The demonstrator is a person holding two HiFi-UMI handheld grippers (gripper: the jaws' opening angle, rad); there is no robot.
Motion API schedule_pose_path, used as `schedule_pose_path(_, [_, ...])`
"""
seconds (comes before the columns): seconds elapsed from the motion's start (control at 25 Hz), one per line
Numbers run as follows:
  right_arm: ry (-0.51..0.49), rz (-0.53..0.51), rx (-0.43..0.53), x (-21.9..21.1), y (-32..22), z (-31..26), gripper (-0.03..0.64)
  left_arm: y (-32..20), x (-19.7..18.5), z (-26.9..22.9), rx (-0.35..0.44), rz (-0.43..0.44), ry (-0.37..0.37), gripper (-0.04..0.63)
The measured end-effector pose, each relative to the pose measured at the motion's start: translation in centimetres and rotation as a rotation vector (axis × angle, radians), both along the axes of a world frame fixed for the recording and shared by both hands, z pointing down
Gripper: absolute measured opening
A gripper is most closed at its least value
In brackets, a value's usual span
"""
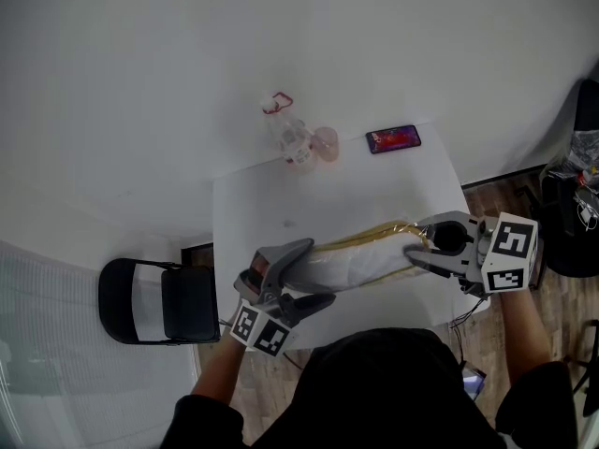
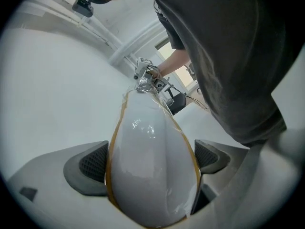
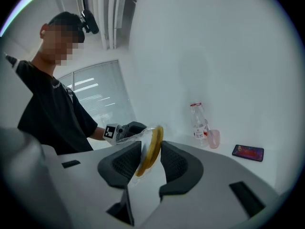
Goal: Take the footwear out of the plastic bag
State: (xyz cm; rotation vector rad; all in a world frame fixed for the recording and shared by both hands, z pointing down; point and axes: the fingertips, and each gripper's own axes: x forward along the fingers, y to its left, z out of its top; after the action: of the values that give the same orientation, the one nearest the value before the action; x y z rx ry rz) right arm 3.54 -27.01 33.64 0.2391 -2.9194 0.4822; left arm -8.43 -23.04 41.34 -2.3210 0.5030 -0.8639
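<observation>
A white shoe [image 1: 360, 255] with a tan sole lies lengthwise inside a clear plastic bag [image 1: 388, 230] over the near part of the white table [image 1: 374, 185]. My left gripper [image 1: 309, 274] is clamped around one end of it. In the left gripper view the white upper [image 2: 152, 171] fills the gap between both pads [image 2: 93, 163]. My right gripper [image 1: 419, 239] is at the other end. There the tan sole edge [image 3: 155, 137] and crinkled bag film [image 3: 127, 136] sit pinched between its two pads [image 3: 125, 163].
At the table's far side stand a clear bottle [image 1: 292, 134] with a red cap loop, a pink cup [image 1: 325, 143] and a phone [image 1: 393, 139]. A black chair [image 1: 159, 299] is to the left of the table. Dark gear [image 1: 576, 204] sits on the wooden floor at right.
</observation>
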Motion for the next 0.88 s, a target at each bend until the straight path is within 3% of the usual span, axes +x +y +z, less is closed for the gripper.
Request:
schedule_pose_path(0.28, [-0.01, -0.189, -0.018, -0.6, 2.3, -0.1, 0.137, 0.0, -0.8, 0.6, 0.045, 0.015, -0.042, 0.568])
schedule_pose_path(0.44, [0.057, -0.131, 0.042, -0.9, 1.5, 0.7, 0.137, 0.4, -0.9, 0.2, 0.079, 0.023, -0.044, 0.568])
schedule_pose_path(0.6, [0.03, -0.15, 0.021, -1.7, 1.8, 0.6, 0.137, 0.4, -0.6, 0.0, 0.087, 0.035, -0.042, 0.568])
schedule_pose_path(0.76, [0.1, -0.195, 0.035, -2.9, 2.8, 2.3, 0.132, 0.1, -0.7, 1.6, 0.03, 0.035, -0.085, 0.568])
schedule_pose_path(0.88, [0.147, -0.139, 0.096, -2.6, 2.2, 2.9, 0.088, 0.4, -0.8, 1.8, -0.086, 0.014, -0.025, 0.568])
